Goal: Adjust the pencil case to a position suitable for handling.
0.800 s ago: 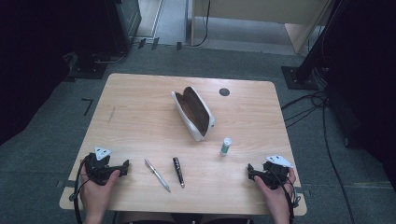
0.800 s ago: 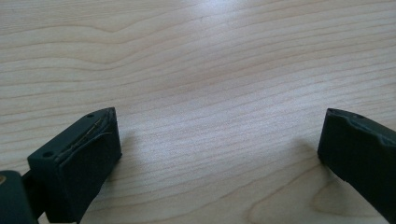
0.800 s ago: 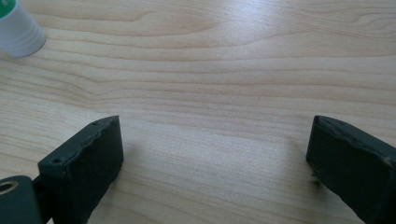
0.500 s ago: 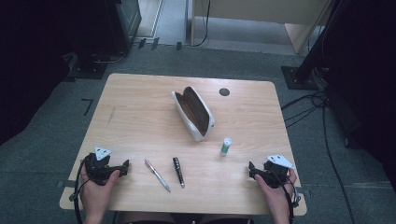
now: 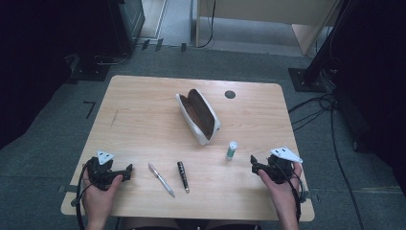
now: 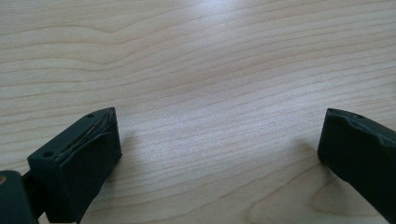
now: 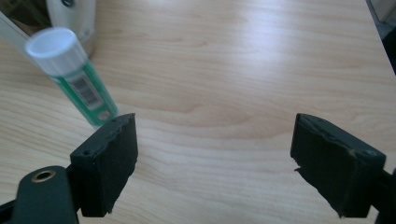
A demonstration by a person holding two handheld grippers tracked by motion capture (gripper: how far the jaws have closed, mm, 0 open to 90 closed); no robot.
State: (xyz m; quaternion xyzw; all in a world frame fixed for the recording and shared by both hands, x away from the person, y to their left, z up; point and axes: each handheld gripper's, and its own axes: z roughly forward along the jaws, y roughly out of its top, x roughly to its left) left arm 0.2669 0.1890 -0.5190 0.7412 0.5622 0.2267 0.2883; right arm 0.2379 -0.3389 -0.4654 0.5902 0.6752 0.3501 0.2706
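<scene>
Pale wood table [image 5: 143,124]: from above, we rest both grippers at its near edge, an open case [image 5: 198,115] at centre, a green glue stick [image 5: 231,150] just nearer. Left gripper [image 6: 219,140] gapes, empty. Right gripper [image 7: 215,154] gapes too, glue stick [image 7: 74,74] beside it; we judge reaching comes next.

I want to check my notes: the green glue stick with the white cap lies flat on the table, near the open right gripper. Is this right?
Not quite. In the high view the glue stick stands upright on the table, not flat. It is indeed near the open right gripper.
</scene>
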